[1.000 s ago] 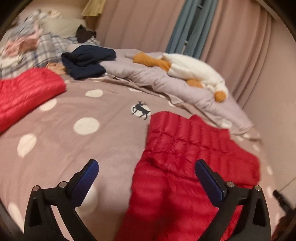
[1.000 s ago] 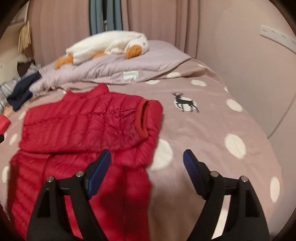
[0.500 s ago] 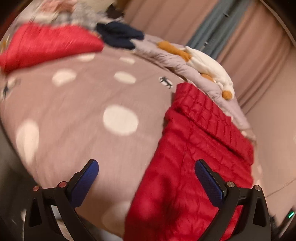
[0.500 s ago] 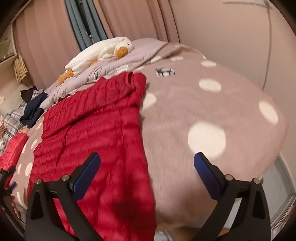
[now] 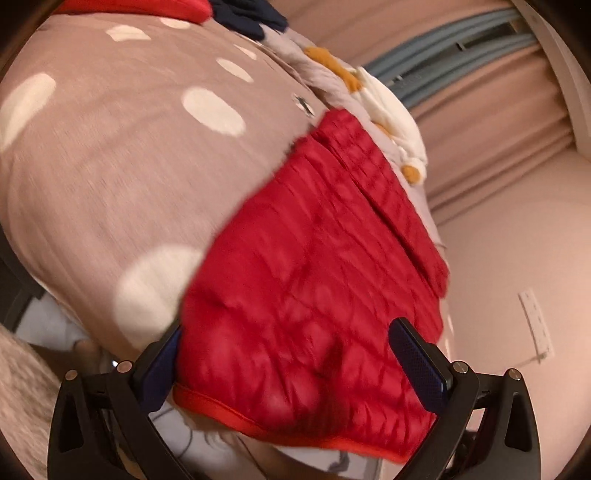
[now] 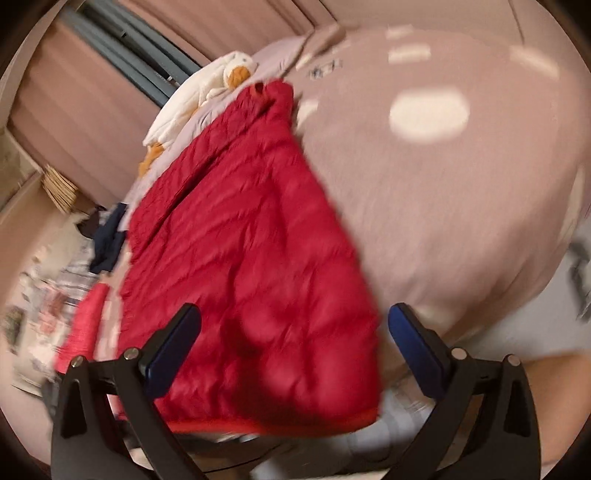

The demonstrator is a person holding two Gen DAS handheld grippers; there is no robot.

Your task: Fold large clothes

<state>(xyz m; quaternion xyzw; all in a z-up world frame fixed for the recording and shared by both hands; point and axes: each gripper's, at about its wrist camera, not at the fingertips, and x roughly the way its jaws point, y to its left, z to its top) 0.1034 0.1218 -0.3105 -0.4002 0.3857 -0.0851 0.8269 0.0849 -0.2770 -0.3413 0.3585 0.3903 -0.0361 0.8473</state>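
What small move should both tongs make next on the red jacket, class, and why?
Probably close on the hem: the left tongs and right tongs stand open, each astride a bottom corner of the red jacket hanging over the bed edge.

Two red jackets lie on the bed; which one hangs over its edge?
The red jacket between the left gripper's open jaws; the other jacket lies far up the bed.

In the left wrist view, the red jacket point(image 5: 314, 280) fills the centre and lower right, its hem hanging over the bed edge between the wide-apart jaws of the left gripper point(image 5: 288, 362). Bare dotted bedspread point(image 5: 110, 158) lies open to the left. At upper right a stuffed goose point(image 5: 384, 110) and the curtain point(image 5: 480, 110) close the far side
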